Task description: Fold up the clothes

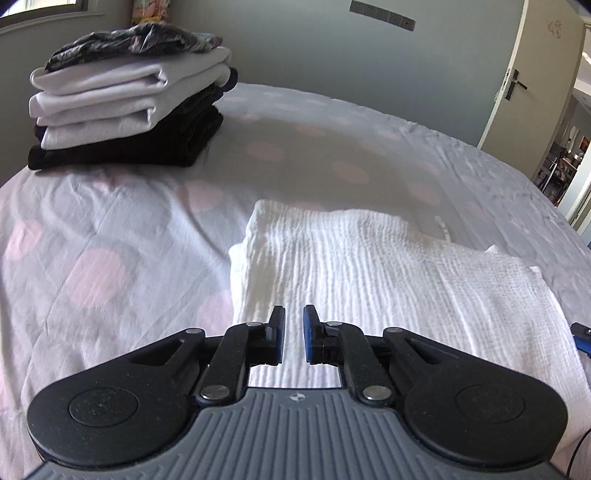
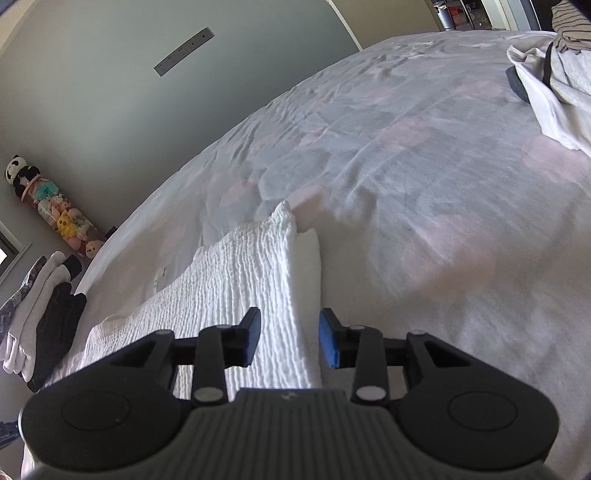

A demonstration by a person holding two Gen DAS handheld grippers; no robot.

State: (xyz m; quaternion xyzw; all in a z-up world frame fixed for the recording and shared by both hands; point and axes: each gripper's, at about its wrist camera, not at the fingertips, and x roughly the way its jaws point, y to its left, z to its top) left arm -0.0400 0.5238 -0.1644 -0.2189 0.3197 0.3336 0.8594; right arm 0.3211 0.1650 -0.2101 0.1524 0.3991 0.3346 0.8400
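1. Bed (image 1: 110, 229) w/ dotted sheet serves as folding surface.
2. Stack of folded clothes (image 1: 129, 107) at far corner, prob. finished.
3. White towel (image 1: 369, 266) folded flat, mid-bed.
4. Left gripper (image 1: 294, 338) fingers slightly apart, empty; right gripper (image 2: 290, 338) fingers apart over towel edge.

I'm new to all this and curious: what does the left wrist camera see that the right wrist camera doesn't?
Only the left wrist view shows the open door and its own left gripper, jaws slightly apart and empty.

Only the right wrist view shows the plush toys, the unfolded pile of clothes, and the right gripper, open.

Both show the white textured garment on the dotted bedsheet, the folded stack and the wall strip.
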